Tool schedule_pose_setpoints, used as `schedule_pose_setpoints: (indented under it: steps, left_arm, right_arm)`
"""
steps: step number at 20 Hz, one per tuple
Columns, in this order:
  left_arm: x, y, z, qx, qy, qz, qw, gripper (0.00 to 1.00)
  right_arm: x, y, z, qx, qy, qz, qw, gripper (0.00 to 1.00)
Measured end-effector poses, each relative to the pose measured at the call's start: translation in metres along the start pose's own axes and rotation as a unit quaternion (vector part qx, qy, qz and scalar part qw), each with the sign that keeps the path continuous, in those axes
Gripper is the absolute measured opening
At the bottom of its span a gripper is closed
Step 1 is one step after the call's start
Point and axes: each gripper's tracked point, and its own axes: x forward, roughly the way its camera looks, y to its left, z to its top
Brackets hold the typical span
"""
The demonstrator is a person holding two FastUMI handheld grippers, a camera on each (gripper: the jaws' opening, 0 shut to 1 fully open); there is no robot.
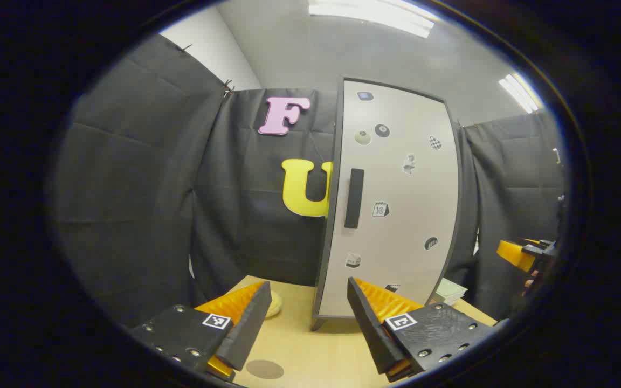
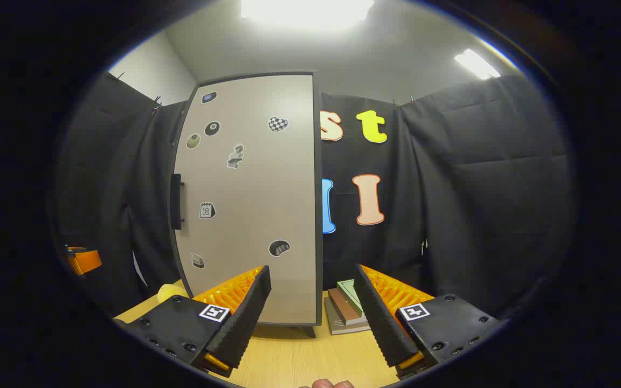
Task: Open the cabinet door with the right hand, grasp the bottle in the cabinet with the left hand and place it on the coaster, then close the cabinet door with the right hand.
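A: Grippers?
B: Left gripper [image 1: 304, 318] and right gripper [image 2: 313, 310] both gape, holding nothing, over the table's [image 1: 310, 350] near edge.
A: Coaster?
B: Coaster [image 1: 264, 369] lies flat near the left gripper.
A: Cabinet?
B: Cabinet [image 2: 248, 199] stands upright at the far edge, door [image 1: 391, 199] closed, handle [image 1: 353, 198] vertical. Stickers too small to read. Books [image 2: 345, 310] beside it.

Bottle hidden behind shut cabinet door [image 2: 251, 199]; coaster [image 1: 264, 369] edge-clipped
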Motion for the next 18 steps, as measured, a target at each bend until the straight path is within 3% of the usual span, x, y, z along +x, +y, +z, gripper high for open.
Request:
schedule_pose_setpoints:
  steps: [2, 3, 4, 12, 16, 17, 18]
  left_arm:
    - [-0.004, 0.003, 0.004, -0.005, -0.007, 0.000, 1.000, 0.85]
    - [-0.005, 0.005, 0.007, -0.005, -0.012, 0.001, 1.000, 0.85]
    - [-0.006, 0.007, 0.007, -0.004, -0.015, 0.003, 1.000, 0.88]
    - [-0.014, 0.022, -0.005, -0.006, -0.002, 0.017, 1.000, 0.84]
    - [-0.018, 0.027, -0.006, -0.019, -0.005, 0.022, 1.000, 0.88]
    - [-0.020, 0.029, -0.007, -0.015, -0.005, 0.025, 1.000, 0.88]
    - [-0.020, 0.031, -0.009, -0.012, -0.003, 0.027, 1.000, 0.84]
  right_arm:
    - [0.001, 0.007, 0.002, 0.000, 0.002, 0.005, 1.000, 0.98]
    - [0.000, 0.009, 0.002, 0.000, 0.002, 0.008, 1.000, 0.94]
    - [0.001, 0.012, 0.003, -0.001, 0.002, 0.009, 1.000, 0.99]
    - [0.001, 0.021, 0.008, -0.008, -0.004, 0.019, 1.000, 0.98]
    - [0.005, 0.028, 0.013, -0.002, -0.005, 0.023, 1.000, 0.99]
    - [0.007, 0.031, 0.014, 0.004, -0.002, 0.027, 1.000, 0.94]
    - [0.010, 0.033, 0.015, 0.008, 0.005, 0.029, 1.000, 0.98]
